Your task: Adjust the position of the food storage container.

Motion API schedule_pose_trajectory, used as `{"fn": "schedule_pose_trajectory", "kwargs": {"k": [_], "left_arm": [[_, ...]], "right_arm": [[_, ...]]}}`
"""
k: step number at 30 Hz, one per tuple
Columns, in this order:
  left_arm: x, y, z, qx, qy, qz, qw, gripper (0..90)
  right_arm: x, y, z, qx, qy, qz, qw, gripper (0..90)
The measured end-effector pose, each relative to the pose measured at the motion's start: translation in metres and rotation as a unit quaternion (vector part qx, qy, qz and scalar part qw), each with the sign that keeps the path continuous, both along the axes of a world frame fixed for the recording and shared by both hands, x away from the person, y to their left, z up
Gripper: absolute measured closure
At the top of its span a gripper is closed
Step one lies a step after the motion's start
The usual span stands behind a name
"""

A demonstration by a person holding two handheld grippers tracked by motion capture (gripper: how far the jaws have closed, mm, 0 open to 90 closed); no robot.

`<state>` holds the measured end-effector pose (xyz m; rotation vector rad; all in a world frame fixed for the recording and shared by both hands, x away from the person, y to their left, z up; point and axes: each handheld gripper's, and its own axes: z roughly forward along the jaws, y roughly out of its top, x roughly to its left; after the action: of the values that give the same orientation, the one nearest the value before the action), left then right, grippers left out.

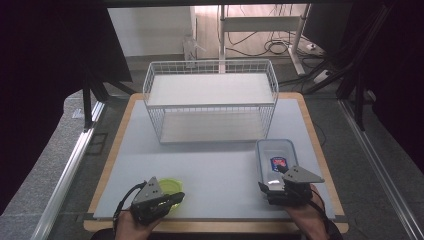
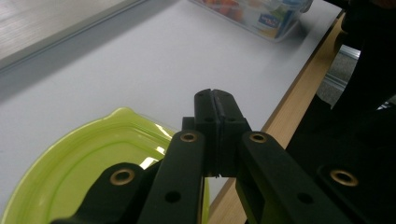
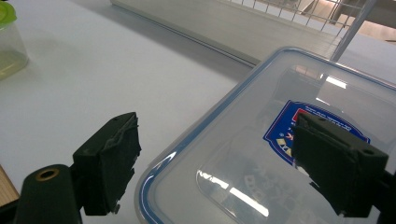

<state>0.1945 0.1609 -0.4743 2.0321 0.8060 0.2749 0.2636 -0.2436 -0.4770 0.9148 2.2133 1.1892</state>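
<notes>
A round container with a lime-green lid (image 1: 170, 186) (image 2: 79, 158) sits near the table's front left. My left gripper (image 1: 178, 199) (image 2: 217, 106) hangs just over the lid's near edge, jaws shut, with nothing visible between the pads. At the front right stands a clear box with a blue-rimmed lid (image 1: 276, 157) (image 3: 280, 140) and a red-and-blue label. My right gripper (image 1: 271, 186) (image 3: 219, 158) is open above the box's near corner. One jaw is beside the box over the table, and the other is above the label.
A white wire basket shelf (image 1: 210, 64) with two tiers stands across the back of the white mat (image 1: 215, 165). The table's wooden edge (image 1: 215, 226) runs along the front. The green-lidded container (image 3: 8, 42) is far off at the left in the right gripper view.
</notes>
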Motion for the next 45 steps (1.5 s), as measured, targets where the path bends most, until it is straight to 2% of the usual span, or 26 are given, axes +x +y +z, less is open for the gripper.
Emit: {"fn": "schedule_pose_trajectory", "kwargs": {"k": [3,8,11,12,13,14,21,28,38,45], "left_arm": [[-0.001,-0.002,-0.003,-0.002,0.009,0.002,1.0000,89.8],[-0.003,-0.008,-0.017,0.018,0.038,0.022,0.9989,89.8],[-0.002,-0.009,-0.021,0.016,0.052,0.025,0.9982,89.8],[-0.003,-0.011,-0.022,0.029,0.049,0.029,0.9979,89.8],[-0.003,-0.011,-0.022,0.029,0.049,0.029,0.9979,89.8],[-0.002,-0.013,-0.024,0.044,0.047,0.035,0.9973,89.8],[0.004,-0.004,-0.027,0.031,0.059,0.052,0.9965,89.8],[0.014,0.008,-0.028,0.026,0.058,0.068,0.9957,89.8],[0.033,0.020,-0.028,0.048,0.044,0.076,0.9950,89.8],[0.043,0.031,-0.028,0.041,0.050,0.085,0.9942,89.8]], "right_arm": [[0.000,0.000,0.000,-0.001,-0.001,-0.001,1.0000,15.2],[0.001,-0.001,-0.002,-0.005,0.002,-0.003,1.0000,15.2],[0.001,-0.001,-0.002,-0.002,0.001,-0.004,1.0000,15.2],[0.002,-0.001,-0.002,-0.002,0.002,-0.004,1.0000,15.1],[0.002,-0.001,-0.002,-0.002,0.002,-0.004,1.0000,15.1],[0.002,-0.002,-0.003,-0.002,0.004,-0.005,1.0000,15.1],[0.002,-0.001,-0.004,-0.001,0.007,-0.004,1.0000,15.1],[0.003,-0.001,-0.005,0.000,0.010,-0.004,0.9999,15.1],[0.003,0.000,-0.005,0.000,0.012,-0.004,0.9999,14.4],[0.003,0.000,-0.004,0.011,0.021,-0.007,0.9997,14.8]]}}
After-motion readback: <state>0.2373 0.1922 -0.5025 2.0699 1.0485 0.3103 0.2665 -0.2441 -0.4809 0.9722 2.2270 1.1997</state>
